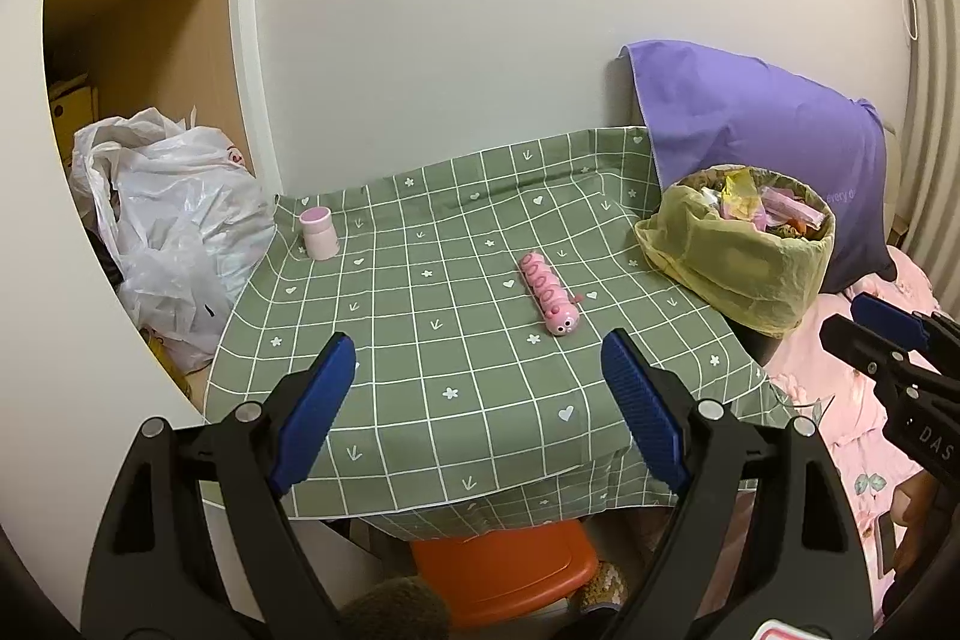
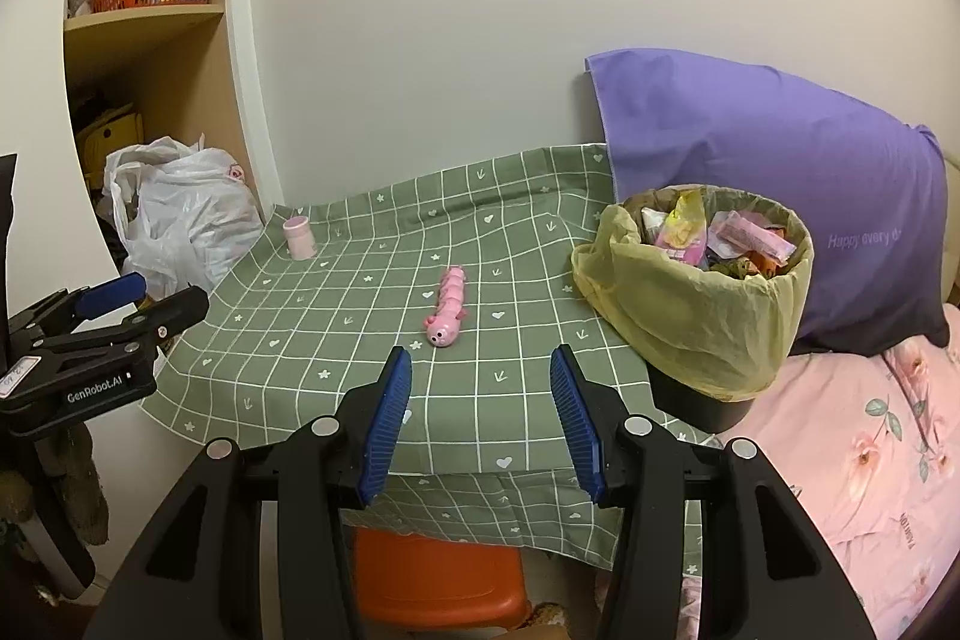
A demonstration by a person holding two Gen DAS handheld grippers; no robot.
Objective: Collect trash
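Green-checked counter (image 2: 336,340) carried a pink toy (image 2: 447,307) and full bin (image 2: 708,304); both tools, left (image 1: 477,358) and right (image 2: 480,382), hung released, empty; gripping the liner rim squarely seemed best.

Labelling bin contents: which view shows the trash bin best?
Right wrist view: the trash bin sits nearer and larger, its wrappers and yellow liner clear. The left wrist view shows the same bin smaller and farther right, its contents less distinct.
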